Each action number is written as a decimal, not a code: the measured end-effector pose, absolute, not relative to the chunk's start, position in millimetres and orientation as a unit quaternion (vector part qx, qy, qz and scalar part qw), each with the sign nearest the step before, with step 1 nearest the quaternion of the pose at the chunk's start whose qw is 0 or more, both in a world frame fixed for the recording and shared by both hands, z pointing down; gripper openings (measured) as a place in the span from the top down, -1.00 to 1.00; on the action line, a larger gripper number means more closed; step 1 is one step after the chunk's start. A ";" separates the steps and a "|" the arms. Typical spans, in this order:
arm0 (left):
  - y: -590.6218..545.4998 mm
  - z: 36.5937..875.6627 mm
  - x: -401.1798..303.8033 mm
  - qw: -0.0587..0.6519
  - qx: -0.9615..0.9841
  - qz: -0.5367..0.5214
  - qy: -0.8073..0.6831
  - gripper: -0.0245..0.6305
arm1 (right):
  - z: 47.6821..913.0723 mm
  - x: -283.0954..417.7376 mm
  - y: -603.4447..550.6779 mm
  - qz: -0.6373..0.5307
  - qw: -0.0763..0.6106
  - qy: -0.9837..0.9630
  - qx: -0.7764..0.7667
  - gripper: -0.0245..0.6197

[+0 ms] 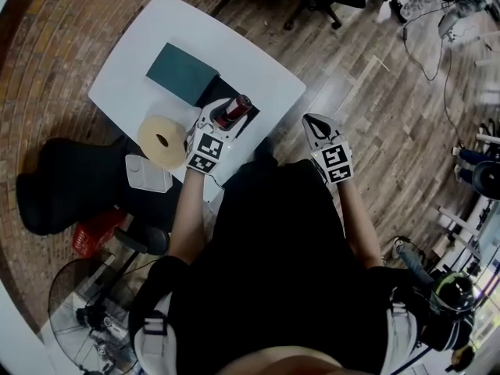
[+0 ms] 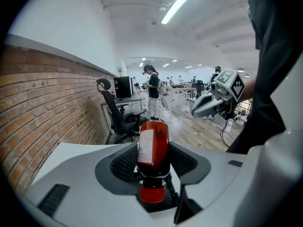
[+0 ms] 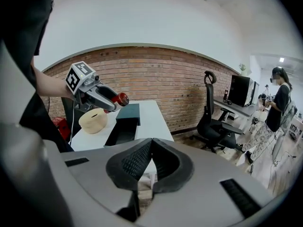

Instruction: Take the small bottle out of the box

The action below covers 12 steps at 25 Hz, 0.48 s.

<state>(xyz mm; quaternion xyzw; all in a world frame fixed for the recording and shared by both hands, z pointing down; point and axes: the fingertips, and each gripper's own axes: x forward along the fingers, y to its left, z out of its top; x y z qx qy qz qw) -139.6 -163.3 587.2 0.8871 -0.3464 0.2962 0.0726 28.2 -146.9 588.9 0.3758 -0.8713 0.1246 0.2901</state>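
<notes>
My left gripper [image 1: 226,112] is shut on a small red bottle [image 1: 233,111] with a white label, held in the air above the open dark box [image 1: 232,102] at the near edge of the white table [image 1: 156,37]. In the left gripper view the bottle [image 2: 152,148] lies lengthwise between the jaws, its red cap toward the camera. The box's dark green lid [image 1: 182,71] lies just beyond it. My right gripper [image 1: 311,122] hangs off the table's right side over the floor, shut with nothing in it. The right gripper view shows the left gripper [image 3: 102,98], the bottle [image 3: 117,98] and the box [image 3: 120,129].
A roll of tan tape [image 1: 163,141] sits on the table's near left corner. A brick wall runs behind the table. A black office chair [image 3: 213,117] stands right of the table. A person [image 2: 153,91] stands far off across the wooden floor. Bags and a fan lie at lower left.
</notes>
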 end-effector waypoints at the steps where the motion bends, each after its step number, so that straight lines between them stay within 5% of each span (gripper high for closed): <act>1: -162.9 584.3 -138.8 0.068 0.887 0.297 -0.347 0.25 | 588.3 28.4 -146.7 0.124 0.289 -0.872 0.376 0.93; 12: -156.8 551.1 -133.9 0.042 0.890 0.286 -0.351 0.25 | 580.6 23.7 -150.3 0.124 0.278 -0.877 0.370 0.93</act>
